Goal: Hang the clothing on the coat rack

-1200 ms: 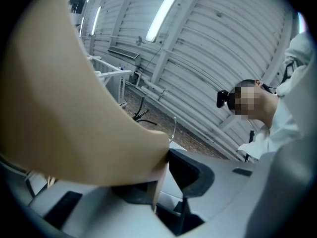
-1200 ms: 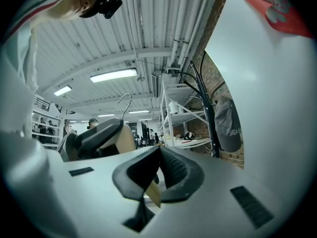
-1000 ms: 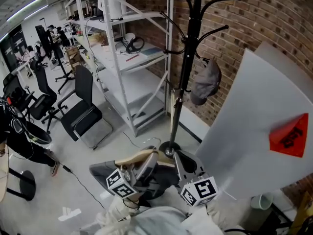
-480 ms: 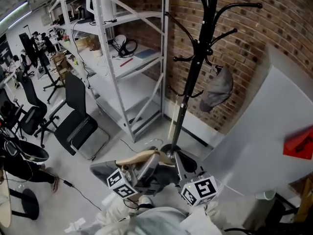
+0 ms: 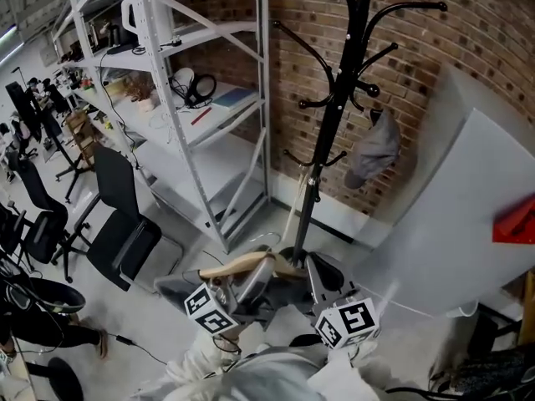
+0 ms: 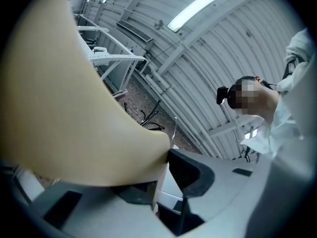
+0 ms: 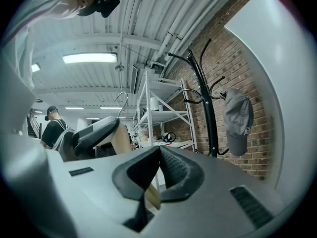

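Note:
A black coat rack [image 5: 334, 115] stands against the brick wall, and a grey cap [image 5: 374, 149] hangs from one of its lower hooks. Both grippers carry a wooden hanger [image 5: 242, 266] with a dark grey garment [image 5: 266, 307] draped under it, low in the head view and just short of the rack's base. My left gripper [image 5: 263, 272] is shut on the hanger's left part, and its beige wood [image 6: 74, 108] fills the left gripper view. My right gripper [image 5: 311, 267] is shut on the hanger's other end. The right gripper view shows the rack [image 7: 205, 98] and cap [image 7: 237, 118] ahead.
A white metal shelving unit [image 5: 201, 98] with small items stands left of the rack. A large white panel [image 5: 451, 215] leans at the right, close to the rack. Black office chairs [image 5: 121, 232] and desks lie to the far left. A cable runs across the floor.
The rack and shelves have drawn nearer and shifted in the head view as the person moved toward them. Both grippers keep the same hold on the hanger.

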The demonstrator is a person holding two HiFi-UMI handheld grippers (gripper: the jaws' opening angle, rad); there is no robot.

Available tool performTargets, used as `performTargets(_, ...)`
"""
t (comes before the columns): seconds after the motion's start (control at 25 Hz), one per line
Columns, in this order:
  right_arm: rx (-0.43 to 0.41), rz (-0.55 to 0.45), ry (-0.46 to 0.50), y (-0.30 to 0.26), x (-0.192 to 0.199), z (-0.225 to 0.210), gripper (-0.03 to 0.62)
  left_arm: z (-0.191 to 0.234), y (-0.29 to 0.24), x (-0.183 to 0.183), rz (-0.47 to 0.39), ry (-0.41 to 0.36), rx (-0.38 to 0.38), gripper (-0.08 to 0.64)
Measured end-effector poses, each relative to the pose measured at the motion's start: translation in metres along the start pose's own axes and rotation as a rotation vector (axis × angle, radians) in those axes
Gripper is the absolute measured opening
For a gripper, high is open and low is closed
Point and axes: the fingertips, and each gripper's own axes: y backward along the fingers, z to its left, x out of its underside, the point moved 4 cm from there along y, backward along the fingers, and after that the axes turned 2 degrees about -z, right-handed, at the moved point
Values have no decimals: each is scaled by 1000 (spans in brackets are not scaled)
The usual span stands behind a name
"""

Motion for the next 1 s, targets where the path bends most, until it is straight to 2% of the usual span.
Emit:
performTargets(0.24,58,4,-7,-13,0,-4,25,16,-4,-8,20,27,27,106)
performTargets(0.52,87,12,-2,-40,9,-14,23,47,-8,-10,22,75,32,106)
performTargets(1.0,174,2,-14,-92,11,-69,23,103,-56,4,78,155,80,106)
